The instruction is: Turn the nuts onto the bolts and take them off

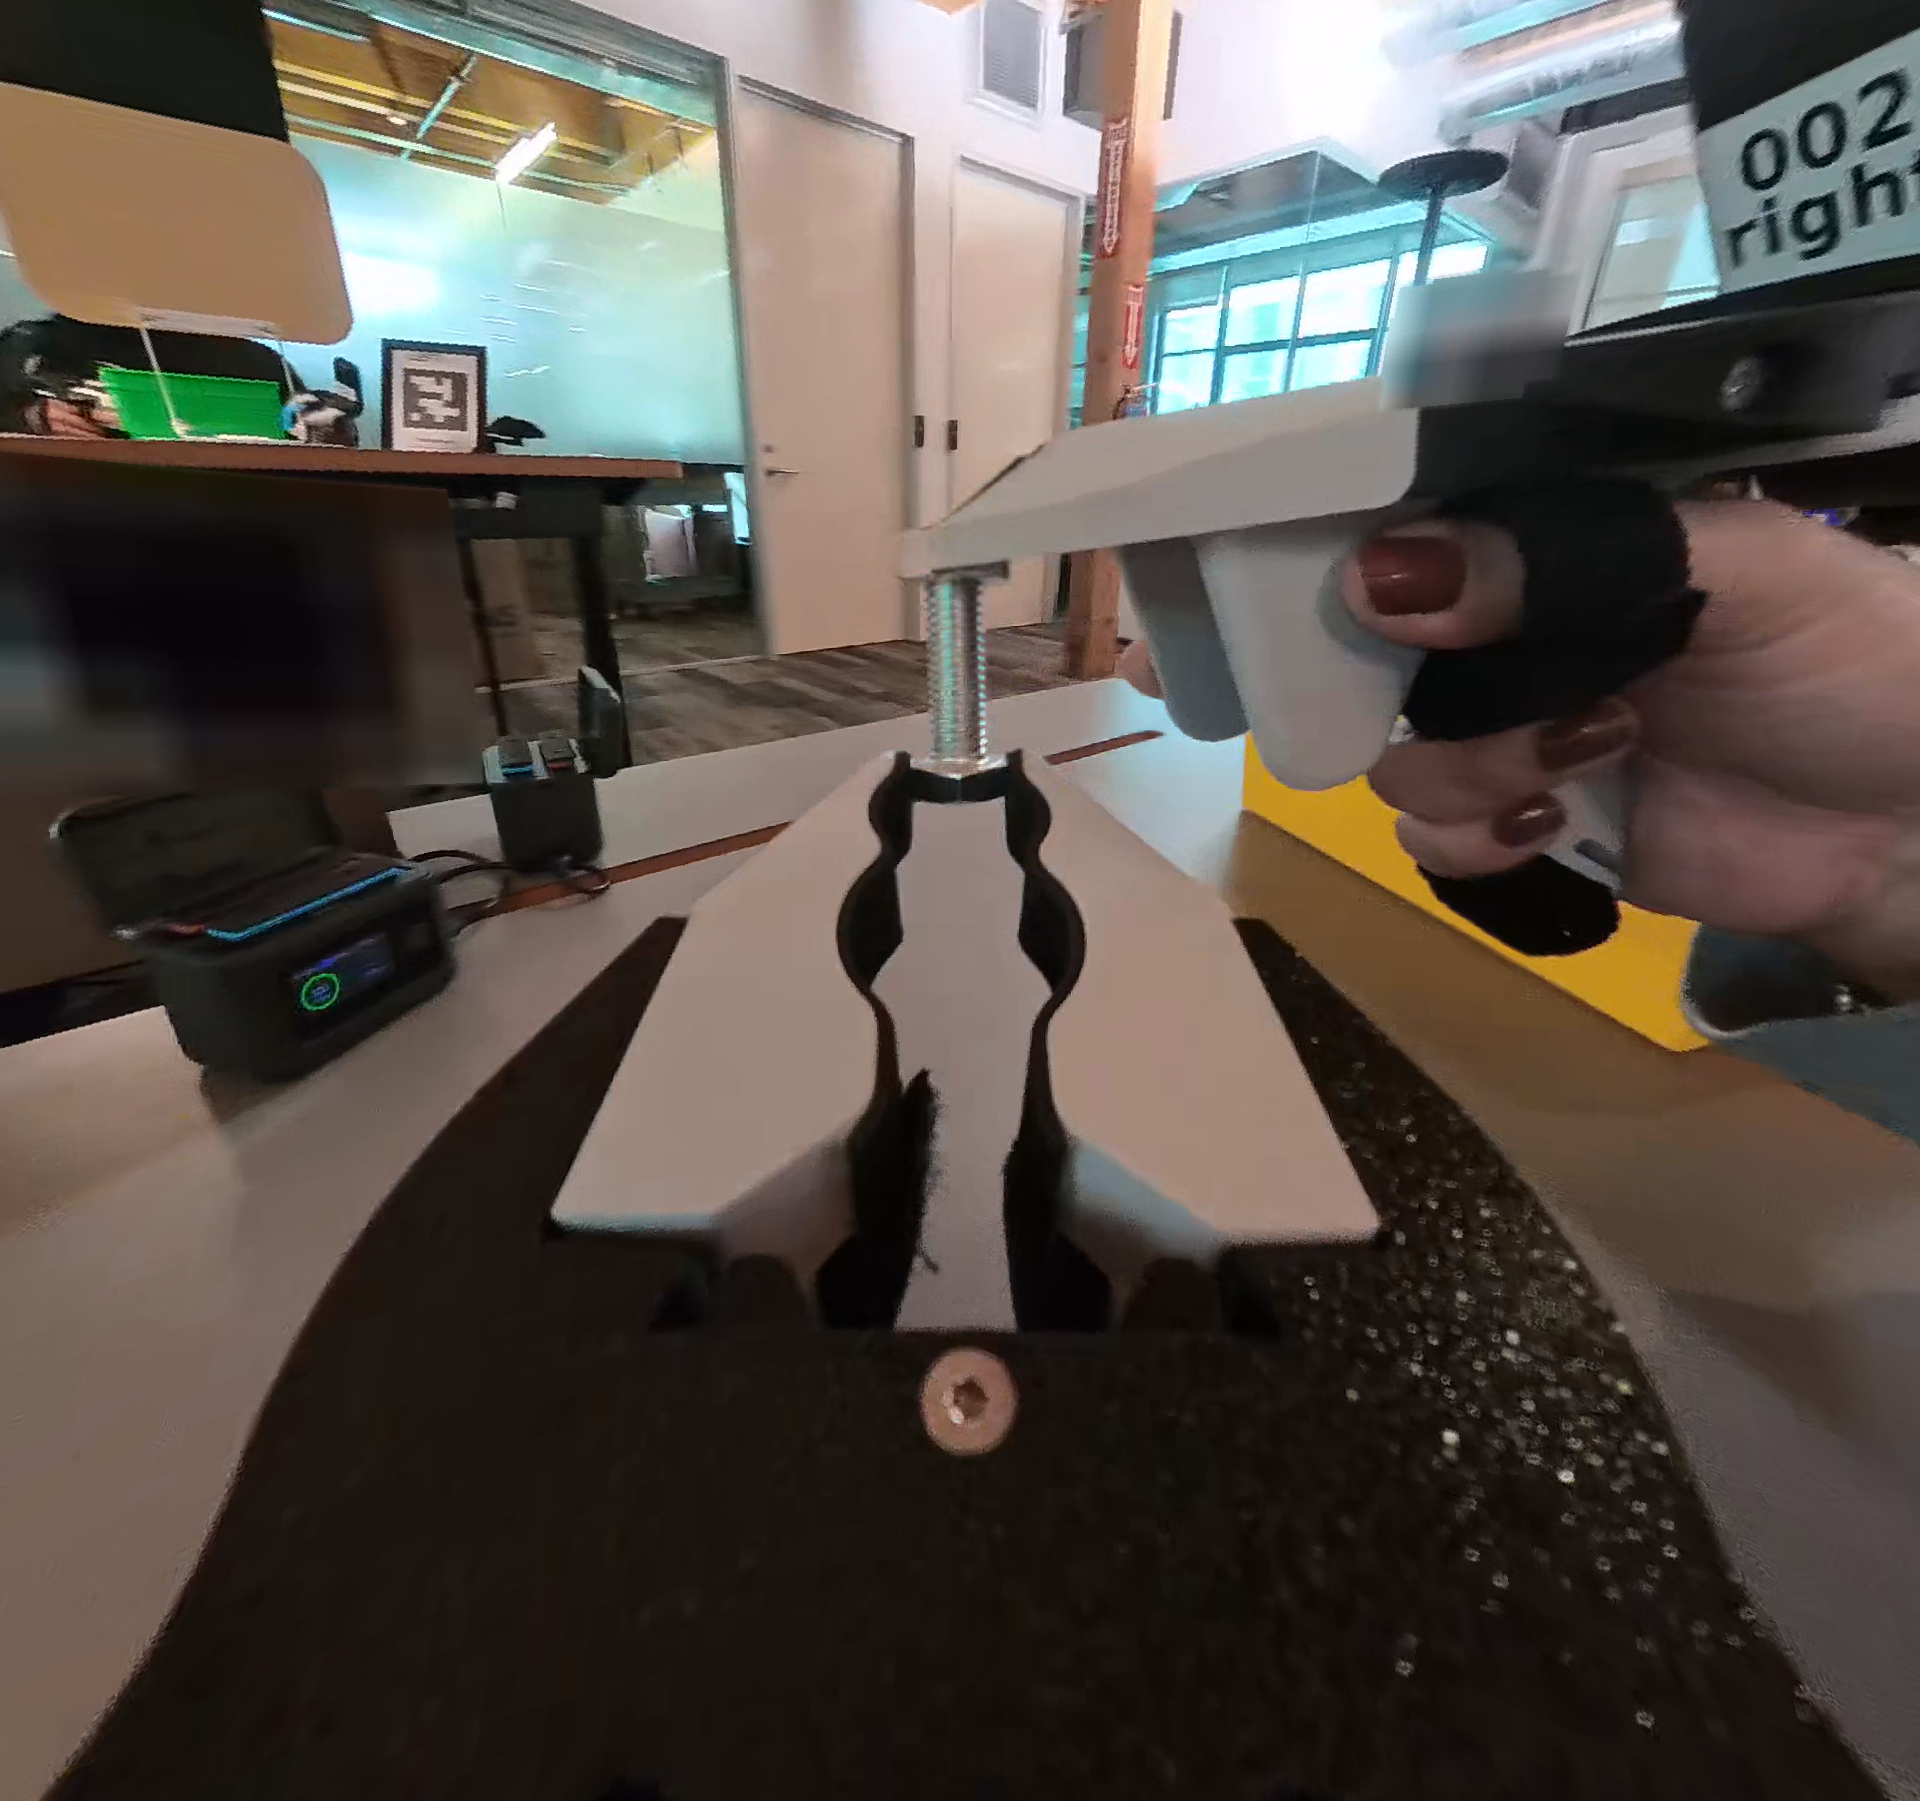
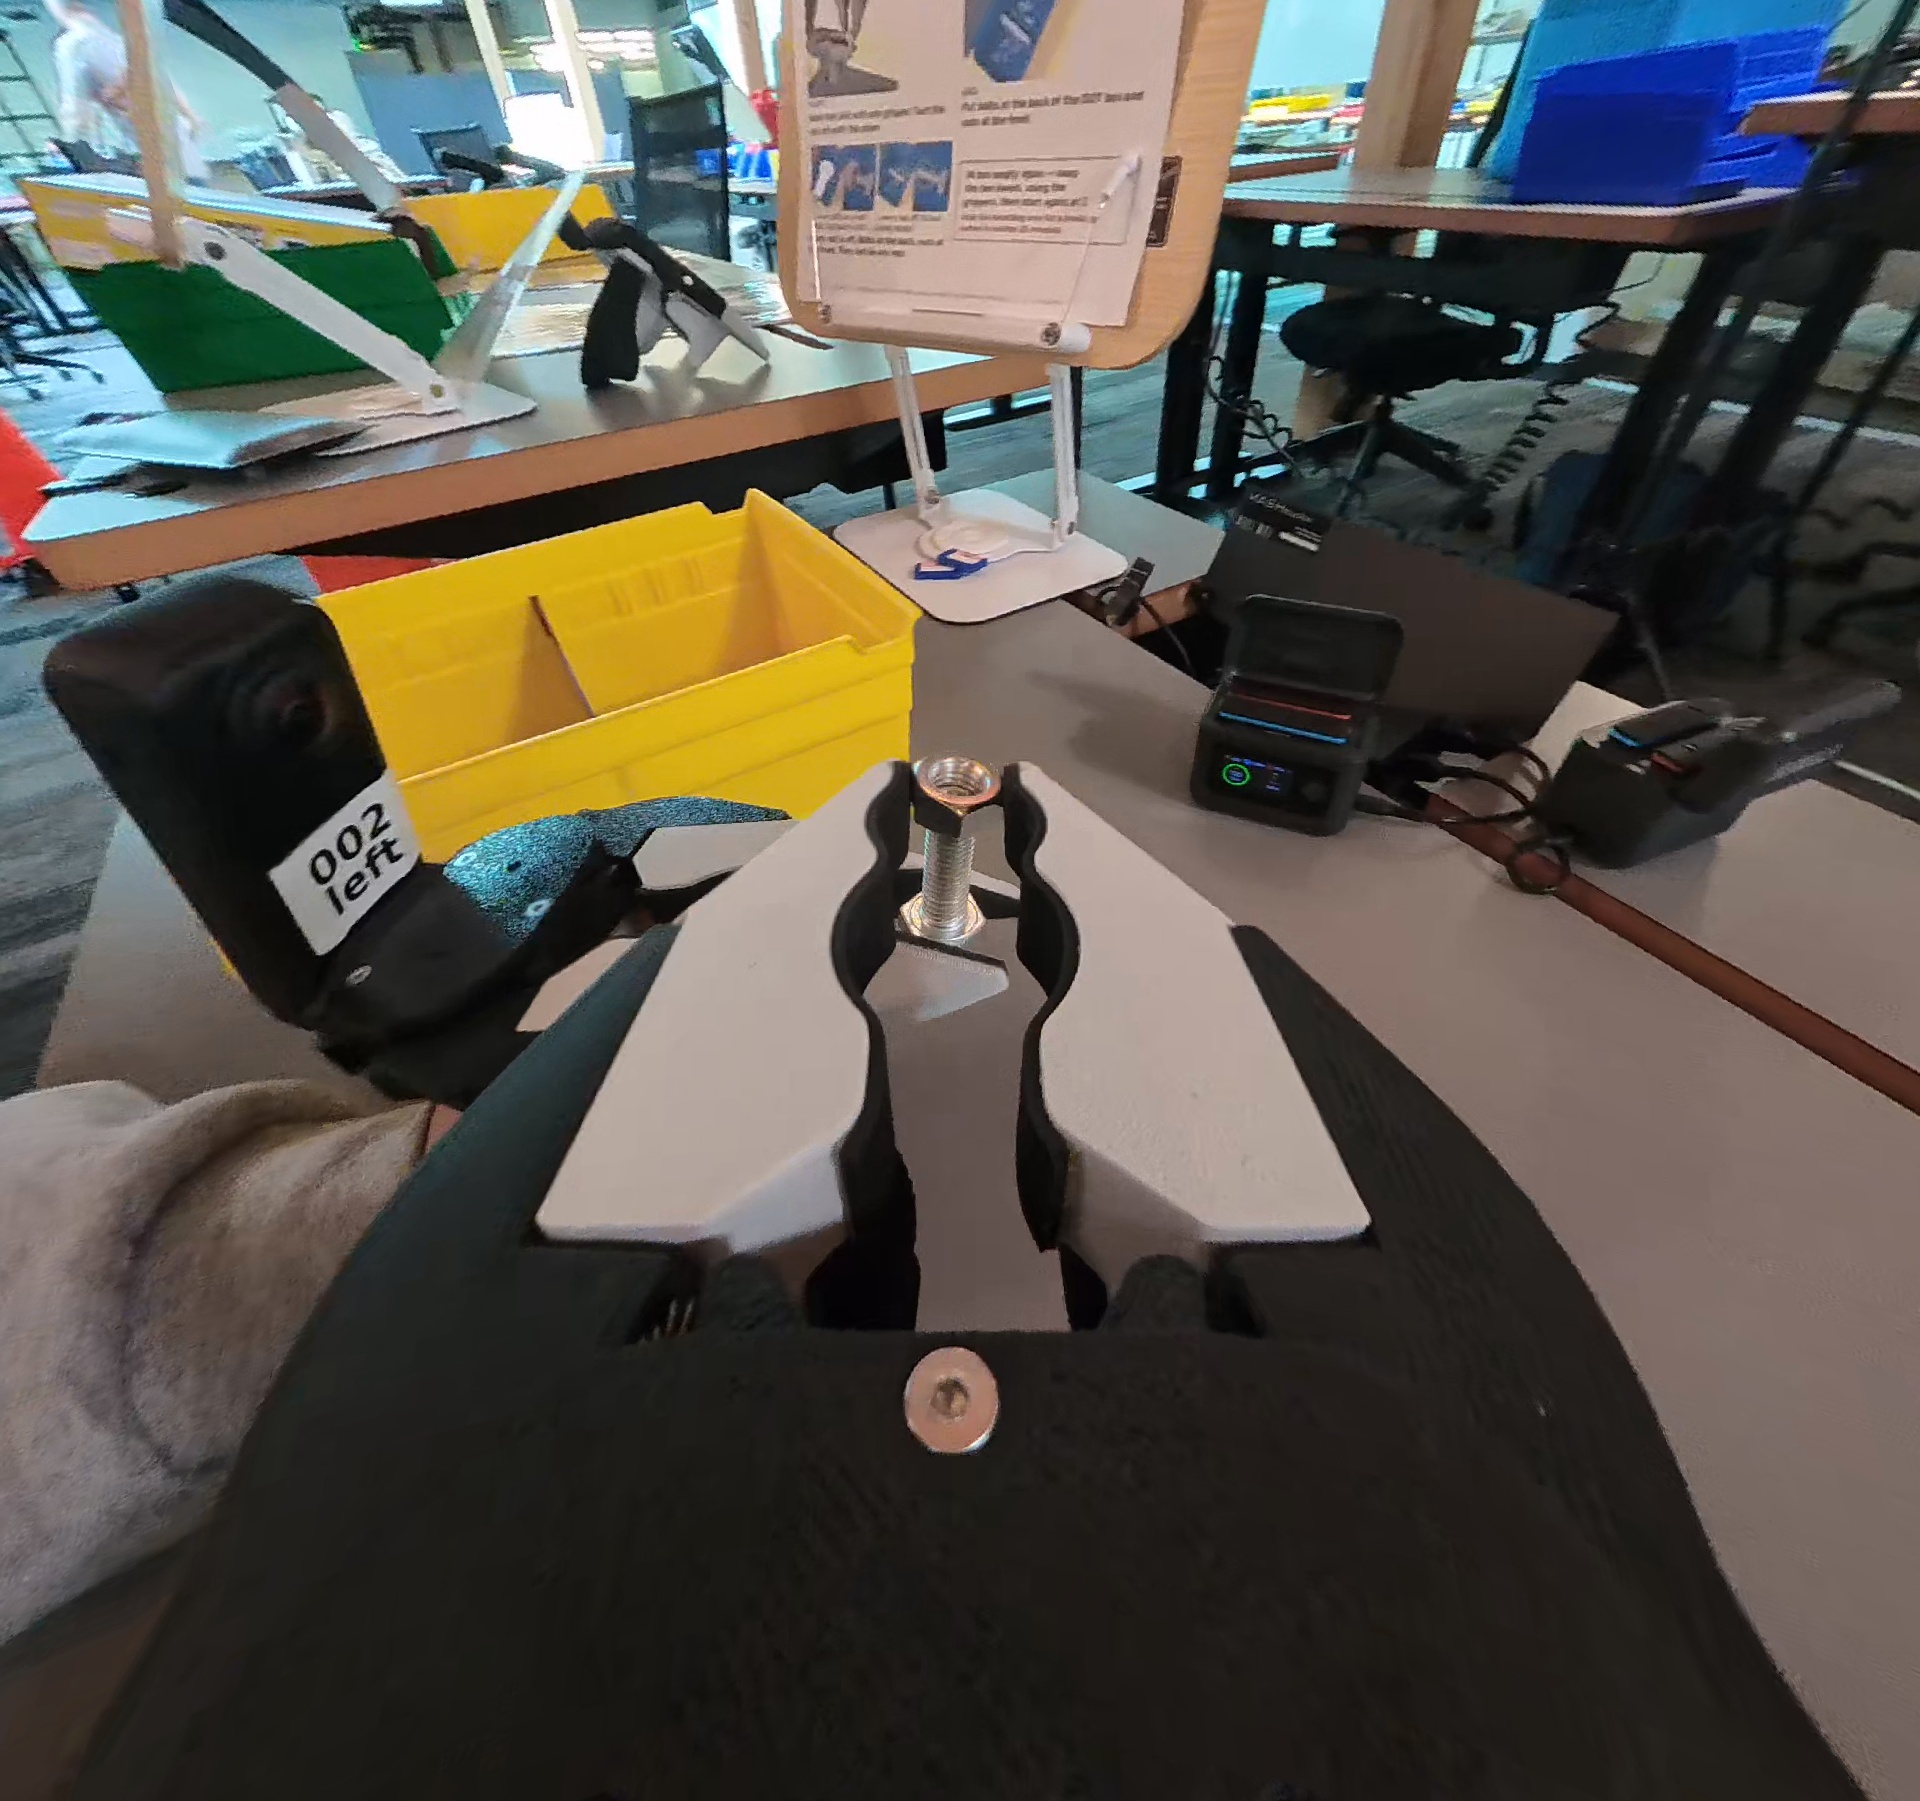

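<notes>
A silver bolt stands upright in the air between my two grippers. My left gripper is shut on the bolt's head at the bottom, with its white fingers showing under the bolt in the right wrist view. My right gripper is shut on a hex nut that sits on the top end of the bolt's thread. In the left wrist view the right gripper comes in level from the right, held by a hand, and its fingers hide most of the nut.
A yellow divided bin stands on the grey table behind the left gripper. Two black charger cases with cables sit at the right. A document stand's white base is behind the bin. Tip to tip, the grippers are about 4 cm apart.
</notes>
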Demonstrator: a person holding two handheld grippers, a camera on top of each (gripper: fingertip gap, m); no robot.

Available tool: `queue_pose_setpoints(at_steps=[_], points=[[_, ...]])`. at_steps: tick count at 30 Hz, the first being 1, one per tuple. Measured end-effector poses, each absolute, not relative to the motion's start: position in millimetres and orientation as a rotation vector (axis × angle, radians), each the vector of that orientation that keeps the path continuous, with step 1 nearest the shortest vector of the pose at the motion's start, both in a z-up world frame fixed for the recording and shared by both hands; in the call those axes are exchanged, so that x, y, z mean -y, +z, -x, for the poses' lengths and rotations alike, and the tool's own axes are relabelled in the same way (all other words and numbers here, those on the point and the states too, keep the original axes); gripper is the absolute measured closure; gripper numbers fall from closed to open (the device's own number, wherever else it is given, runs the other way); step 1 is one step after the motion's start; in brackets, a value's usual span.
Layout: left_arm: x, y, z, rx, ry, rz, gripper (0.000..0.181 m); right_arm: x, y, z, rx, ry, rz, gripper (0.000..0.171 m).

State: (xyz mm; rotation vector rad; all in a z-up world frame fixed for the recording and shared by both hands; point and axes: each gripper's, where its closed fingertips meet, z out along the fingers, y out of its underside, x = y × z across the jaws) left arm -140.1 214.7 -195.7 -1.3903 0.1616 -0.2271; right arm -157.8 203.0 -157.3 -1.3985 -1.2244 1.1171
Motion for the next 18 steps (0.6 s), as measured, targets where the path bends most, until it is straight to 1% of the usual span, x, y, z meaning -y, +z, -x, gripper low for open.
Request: queue_pose_setpoints(at_steps=[13, 14, 17, 18], points=[[-216, -197, 140, -0.153, -0.272, 1.392, 0.166, -205, -159, 157, 1.234, 1.090, 1.387, 0.155], [-216, -197, 140, -0.154, -0.273, 1.393, 0.166, -206, -158, 157, 1.229, 1.091, 1.385, 0.152], [-217, -199, 141, -0.145, -0.276, 1.400, 0.166, -210, -145, 154, 1.165, 1.078, 1.315, 0.132], [-219, -201, 143, -0.134, -0.274, 1.412, 0.166, -211, -139, 152, 1.141, 1.070, 1.274, 0.120]])
